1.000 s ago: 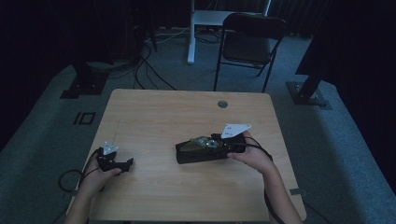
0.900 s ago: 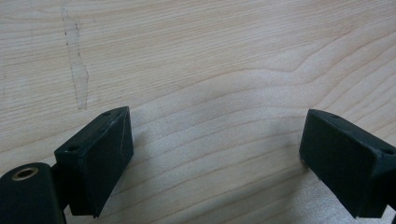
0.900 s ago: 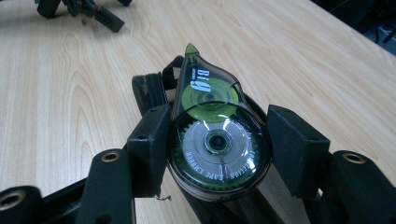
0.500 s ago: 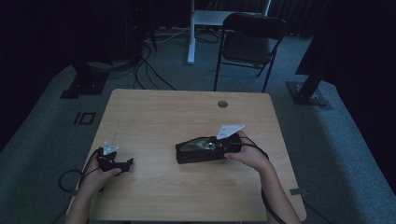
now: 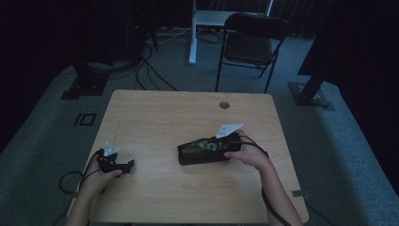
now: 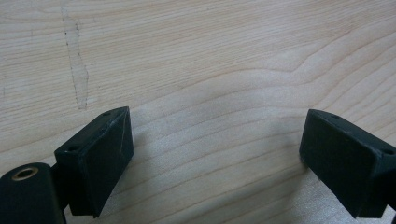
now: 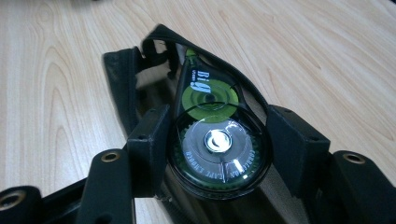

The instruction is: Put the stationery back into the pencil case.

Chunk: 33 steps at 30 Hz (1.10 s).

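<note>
A black fabric pouch (image 5: 190, 155) lies right of the table's middle, its mouth gaping toward my right gripper (image 5: 210, 147). That gripper (image 7: 217, 140) is shut on a clear green-and-black correction tape roller (image 7: 209, 99), with a pad pressed on each flat side. The roller's tip points into the pouch opening (image 7: 140, 79). Near the table's front left edge my left gripper (image 5: 126, 165) rests low over the wood. Its jaws stand wide open (image 6: 215, 158) with bare tabletop between them.
The wooden table (image 5: 155, 117) has a round grommet (image 5: 224, 104) near its far edge. A folding chair (image 5: 251, 42) stands beyond the table. Cables (image 5: 150, 70) and stand bases lie on the carpet. A cable trails from each gripper off the front edge.
My right gripper has edged slightly to the left with the roller, toward the pouch. The left gripper has stayed where it was.
</note>
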Motion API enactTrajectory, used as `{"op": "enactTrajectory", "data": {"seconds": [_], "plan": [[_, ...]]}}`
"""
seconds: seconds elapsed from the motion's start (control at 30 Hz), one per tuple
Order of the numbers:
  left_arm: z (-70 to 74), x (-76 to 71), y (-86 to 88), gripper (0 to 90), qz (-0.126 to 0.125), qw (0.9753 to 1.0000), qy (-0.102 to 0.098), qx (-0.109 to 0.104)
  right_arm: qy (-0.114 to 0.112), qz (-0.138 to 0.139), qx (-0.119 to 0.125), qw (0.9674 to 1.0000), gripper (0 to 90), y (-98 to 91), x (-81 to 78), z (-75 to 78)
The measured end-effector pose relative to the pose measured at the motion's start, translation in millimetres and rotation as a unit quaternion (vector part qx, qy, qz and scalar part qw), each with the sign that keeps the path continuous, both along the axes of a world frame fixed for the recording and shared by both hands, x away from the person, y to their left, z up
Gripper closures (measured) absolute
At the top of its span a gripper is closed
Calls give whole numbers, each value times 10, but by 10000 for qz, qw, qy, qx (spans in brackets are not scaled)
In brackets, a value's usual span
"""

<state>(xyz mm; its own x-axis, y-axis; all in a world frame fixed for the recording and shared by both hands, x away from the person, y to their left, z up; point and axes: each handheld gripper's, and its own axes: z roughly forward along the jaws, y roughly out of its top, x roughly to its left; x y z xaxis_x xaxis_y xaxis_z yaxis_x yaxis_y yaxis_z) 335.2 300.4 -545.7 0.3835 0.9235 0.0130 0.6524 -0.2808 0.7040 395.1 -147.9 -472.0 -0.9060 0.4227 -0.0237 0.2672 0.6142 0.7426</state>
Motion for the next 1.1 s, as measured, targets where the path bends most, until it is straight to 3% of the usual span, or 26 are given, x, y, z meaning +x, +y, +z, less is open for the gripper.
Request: {"op": "enactTrajectory", "data": {"seconds": [0.13,0.63,1.1], "plan": [[0,0,0,101,0,10000,0,0,71,-29,-162,9998,413,16,23,-41],[0,0,0,101,1,10000,-1,-1,182,-68,-336,9992,413,110,81,-153],[0,0,0,101,0,10000,-1,0,290,-236,-331,9988,411,137,100,-172]]}}
